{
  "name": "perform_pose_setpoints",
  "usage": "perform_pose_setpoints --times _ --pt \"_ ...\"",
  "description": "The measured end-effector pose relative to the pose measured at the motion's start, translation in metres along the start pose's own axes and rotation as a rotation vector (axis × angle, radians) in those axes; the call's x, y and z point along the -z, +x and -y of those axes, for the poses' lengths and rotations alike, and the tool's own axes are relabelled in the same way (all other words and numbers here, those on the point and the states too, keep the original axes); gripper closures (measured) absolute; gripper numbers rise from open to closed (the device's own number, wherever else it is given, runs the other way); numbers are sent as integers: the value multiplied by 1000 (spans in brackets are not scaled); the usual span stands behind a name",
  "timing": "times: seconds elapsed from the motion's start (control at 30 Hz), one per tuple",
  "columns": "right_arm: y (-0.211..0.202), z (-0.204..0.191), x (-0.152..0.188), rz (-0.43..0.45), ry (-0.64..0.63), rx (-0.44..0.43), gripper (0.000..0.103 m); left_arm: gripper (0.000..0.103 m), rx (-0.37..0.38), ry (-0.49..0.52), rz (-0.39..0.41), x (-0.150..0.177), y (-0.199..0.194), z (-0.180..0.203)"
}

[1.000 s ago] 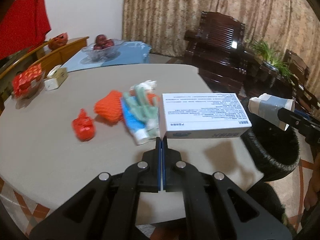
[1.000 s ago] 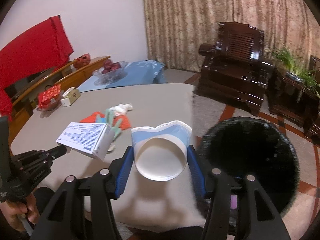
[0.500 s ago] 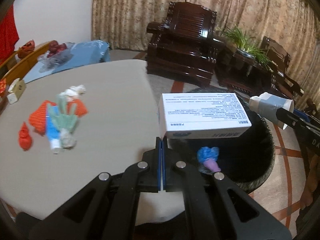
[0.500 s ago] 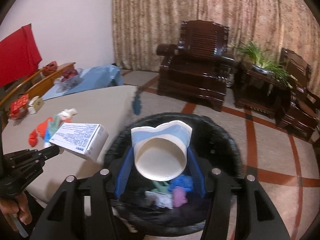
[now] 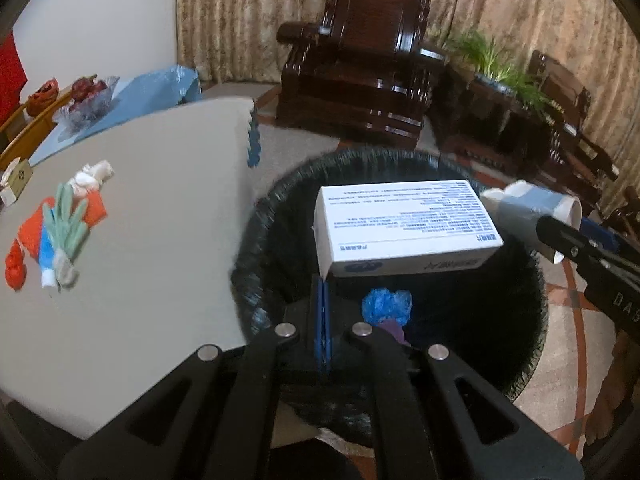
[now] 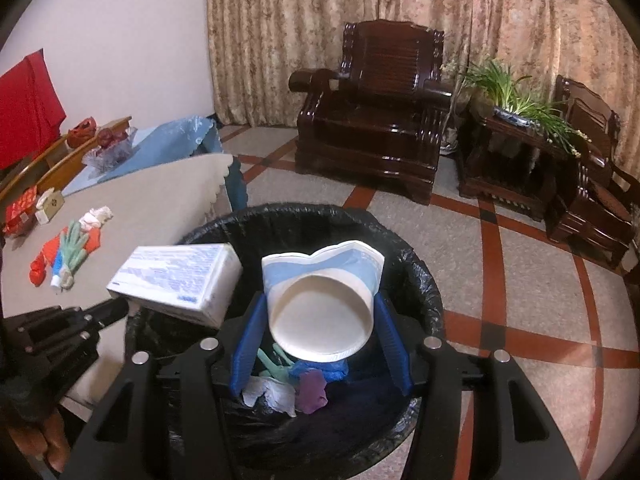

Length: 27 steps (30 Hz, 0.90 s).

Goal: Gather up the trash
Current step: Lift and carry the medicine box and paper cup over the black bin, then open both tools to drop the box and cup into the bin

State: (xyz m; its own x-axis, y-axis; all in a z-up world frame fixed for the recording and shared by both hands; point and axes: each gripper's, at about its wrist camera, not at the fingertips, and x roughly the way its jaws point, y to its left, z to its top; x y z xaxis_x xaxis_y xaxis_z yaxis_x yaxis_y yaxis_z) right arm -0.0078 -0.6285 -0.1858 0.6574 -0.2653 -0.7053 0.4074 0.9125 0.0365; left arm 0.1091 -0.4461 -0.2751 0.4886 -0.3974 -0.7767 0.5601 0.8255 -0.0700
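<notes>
Left of the black bin (image 6: 424,292), more trash (image 5: 52,240) was left on the surface (image 5: 160,216). The drop step was judged in hand: above the bin, the white box (image 5: 400,228) was pinched by the closed left hand-held gripper (image 5: 322,292), and the paper cup (image 6: 320,312) was clamped by the right hand-held gripper (image 6: 320,340); release seemed called for next. Only the right wrist view showed the cup's base.

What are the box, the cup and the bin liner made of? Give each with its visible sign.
Box: looks like thin matte cardboard, with sharp folded edges and printed text.
Cup: likely paper, matte white with a blue band; its mouth is squashed out of round.
Bin liner: apparently thin black plastic film, wrinkled and faintly shiny where it folds over the rim.
</notes>
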Motion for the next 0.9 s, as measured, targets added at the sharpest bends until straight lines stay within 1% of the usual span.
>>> perform_pose_setpoints --times 0.07,0.2,0.23,0.27,0.3,0.33,0.37,0.43,0.47,0.6,0.77,0.83,0.9 --pt "12 3 3 -46 -10 -9 49 103 -9 3 -23 5 8 7" --pt "28 4 11 -95 -34 -11 48 102 -22 25 -75 14 26 14" --pt "32 4 13 -105 -35 -10 46 100 -26 22 -82 14 30 12" --pt "36 4 14 -114 -33 -12 46 98 -23 18 -89 14 32 11" --pt "39 4 15 -121 -30 -14 46 89 -18 19 -98 13 36 11" --pt "44 4 16 -137 -26 -12 46 70 -15 25 -106 12 39 11" --pt "48 5 18 -156 -22 -14 46 62 -19 33 -110 11 39 12" --pt "50 6 20 -172 -17 -4 45 44 -34 42 -91 10 35 10" --pt "51 7 20 -178 -17 4 44 41 -27 37 -89 9 32 8" --pt "40 9 20 -176 1 14 44 38 -18 39 -73 9 19 3" --pt "10 3 14 -142 39 29 44 37 -8 39 -58 10 -1 -16" --pt "-2 -6 11 -119 44 15 44 30 -9 29 -39 10 -17 -34" --pt "-15 -22 8 -94 43 -6 44 28 -27 21 -14 11 -34 -60"
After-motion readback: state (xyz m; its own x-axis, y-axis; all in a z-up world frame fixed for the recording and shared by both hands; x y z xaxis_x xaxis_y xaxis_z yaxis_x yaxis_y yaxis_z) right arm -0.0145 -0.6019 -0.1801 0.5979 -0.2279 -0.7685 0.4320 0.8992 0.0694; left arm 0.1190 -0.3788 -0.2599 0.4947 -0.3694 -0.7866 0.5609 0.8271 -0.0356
